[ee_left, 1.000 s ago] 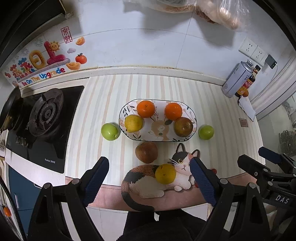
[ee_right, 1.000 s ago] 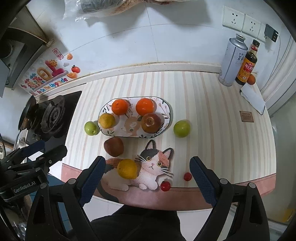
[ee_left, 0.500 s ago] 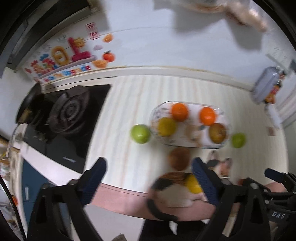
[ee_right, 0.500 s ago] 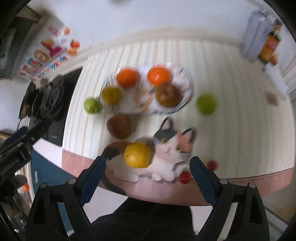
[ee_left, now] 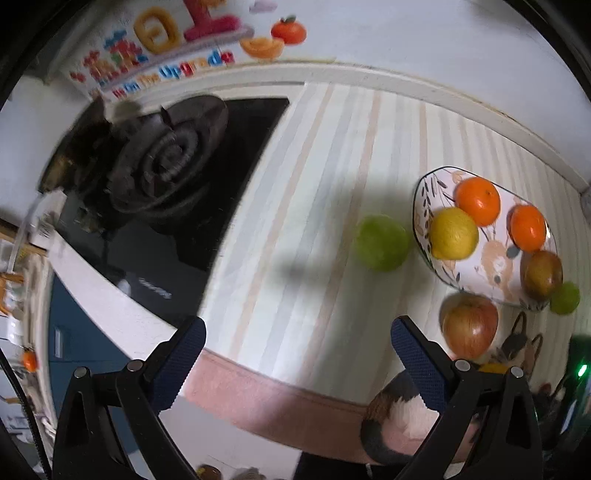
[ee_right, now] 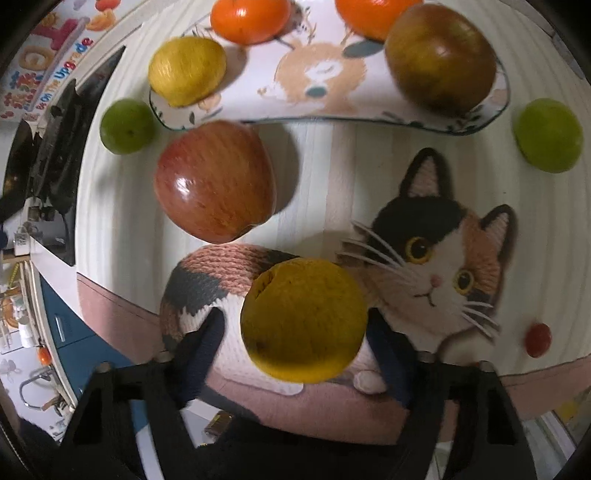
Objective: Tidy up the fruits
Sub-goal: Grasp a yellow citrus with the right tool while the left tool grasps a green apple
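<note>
In the right wrist view my right gripper (ee_right: 295,332) is open, its fingers on either side of a yellow-orange fruit (ee_right: 303,320) lying on the cat-shaped mat (ee_right: 424,258). A red apple (ee_right: 215,181) lies just beyond it, in front of the patterned oval plate (ee_right: 321,85). The plate holds a lemon (ee_right: 186,71), two oranges (ee_right: 249,15) and a brownish apple (ee_right: 441,59). Green fruits lie left (ee_right: 127,126) and right (ee_right: 548,134) of the plate. My left gripper (ee_left: 295,343) is open and empty above the counter, left of the green fruit (ee_left: 382,242) and plate (ee_left: 424,206).
A black gas stove (ee_left: 162,166) sits at the counter's left end. A small red fruit (ee_right: 538,339) lies by the mat near the counter's front edge (ee_left: 280,398). A colourful sticker (ee_left: 177,40) is on the wall behind.
My right gripper has dropped down and forward, so the yellow-orange fruit now sits between its fingers. My left gripper has swung left towards the stove and come closer to the counter.
</note>
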`<state>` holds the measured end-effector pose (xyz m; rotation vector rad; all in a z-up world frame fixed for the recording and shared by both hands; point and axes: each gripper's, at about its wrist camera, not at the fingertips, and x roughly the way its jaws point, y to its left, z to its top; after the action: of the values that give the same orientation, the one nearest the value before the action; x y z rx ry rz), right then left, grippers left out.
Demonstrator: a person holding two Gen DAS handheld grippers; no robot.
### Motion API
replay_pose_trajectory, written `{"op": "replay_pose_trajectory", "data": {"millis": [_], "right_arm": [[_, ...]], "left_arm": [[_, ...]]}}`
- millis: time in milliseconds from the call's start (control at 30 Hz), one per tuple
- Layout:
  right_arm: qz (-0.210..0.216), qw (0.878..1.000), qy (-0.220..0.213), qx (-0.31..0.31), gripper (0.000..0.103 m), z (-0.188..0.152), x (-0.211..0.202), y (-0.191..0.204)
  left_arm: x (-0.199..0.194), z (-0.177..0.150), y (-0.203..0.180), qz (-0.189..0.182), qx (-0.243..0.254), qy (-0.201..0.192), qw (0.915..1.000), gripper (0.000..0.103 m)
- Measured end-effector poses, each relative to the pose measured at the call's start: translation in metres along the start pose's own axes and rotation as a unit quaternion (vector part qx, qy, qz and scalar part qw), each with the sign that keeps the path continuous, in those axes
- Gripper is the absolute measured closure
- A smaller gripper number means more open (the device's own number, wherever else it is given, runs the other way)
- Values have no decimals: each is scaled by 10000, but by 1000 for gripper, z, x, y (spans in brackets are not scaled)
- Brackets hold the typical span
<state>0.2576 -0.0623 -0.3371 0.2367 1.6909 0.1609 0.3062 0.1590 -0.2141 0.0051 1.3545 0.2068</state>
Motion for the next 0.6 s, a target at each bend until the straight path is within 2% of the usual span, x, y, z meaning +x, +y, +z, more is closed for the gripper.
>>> {"op": "replay_pose_trajectory", "data": {"millis": [67, 133, 267, 333, 367, 433, 600], "right_arm": [[-84, 9999, -76, -16, 38, 0, 3, -1], [-88, 9999, -105, 18, 38, -1, 2, -2], [-135, 9996, -119, 233, 38, 0, -2, -18], [-163, 9993, -118, 324, 38, 0, -4, -25], [-173, 9991, -120, 376, 38, 0, -5, -29], [-176, 9987, -122, 468, 38, -2, -6, -35], [-185, 9980, -112, 591, 38, -3, -9, -45]], "left_arm": [[18, 14, 1, -310, -139, 288, 9990, 0], [34, 26, 0, -638, -310, 549, 9960, 0], [75, 48, 3, -1532, -1034, 1149, 9760, 1], [93, 55, 5, -1868, -1395, 1295, 9638, 6], [98, 57, 4, -1940, -1490, 1307, 9608, 9], [107, 61, 1, -1969, -1535, 1306, 9595, 23], [116, 62, -13, -2206, -1442, 1317, 9556, 25]]}}
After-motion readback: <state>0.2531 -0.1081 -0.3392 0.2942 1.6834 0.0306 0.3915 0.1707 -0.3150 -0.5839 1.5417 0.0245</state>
